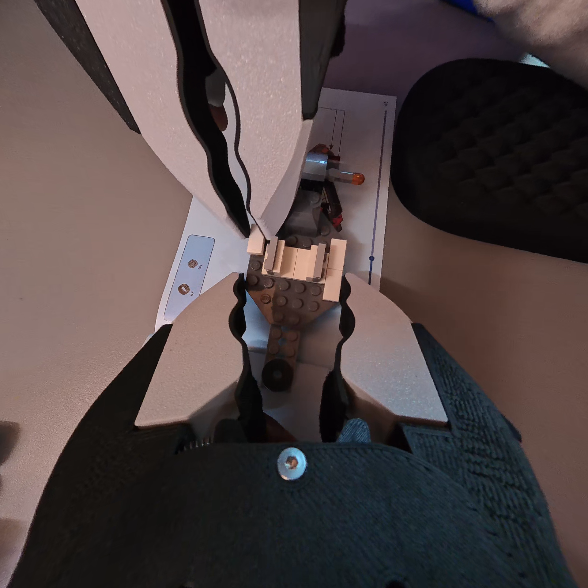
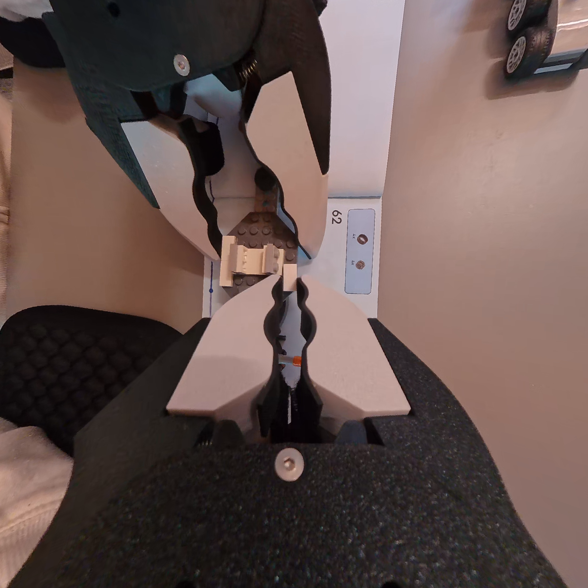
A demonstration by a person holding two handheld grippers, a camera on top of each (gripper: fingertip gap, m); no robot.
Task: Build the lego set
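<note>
The lego model (image 1: 286, 296) is a dark grey studded plate with white tiles and light grey pieces across it, lying over the instruction booklet (image 1: 359, 222). My left gripper (image 1: 292, 280) is shut on the plate's two sides. In the right wrist view the model (image 2: 257, 226) sits between the left gripper's (image 2: 261, 251) fingertips. My right gripper (image 2: 289, 281) is shut on a small white tile (image 2: 290, 273) and holds it at the plate's corner, beside the white row. In the left wrist view it (image 1: 253, 227) comes in from above with the tile (image 1: 256, 243).
The model's far end carries grey parts and an orange-tipped rod (image 1: 358, 178); a black round piece (image 1: 276, 375) sits at its near end. A black mesh cushion (image 1: 493, 152) lies right of the booklet. Several black wheels with grey hubs (image 2: 525, 41) rest on the beige table (image 2: 477, 222). The grippers are tip to tip, or close to it.
</note>
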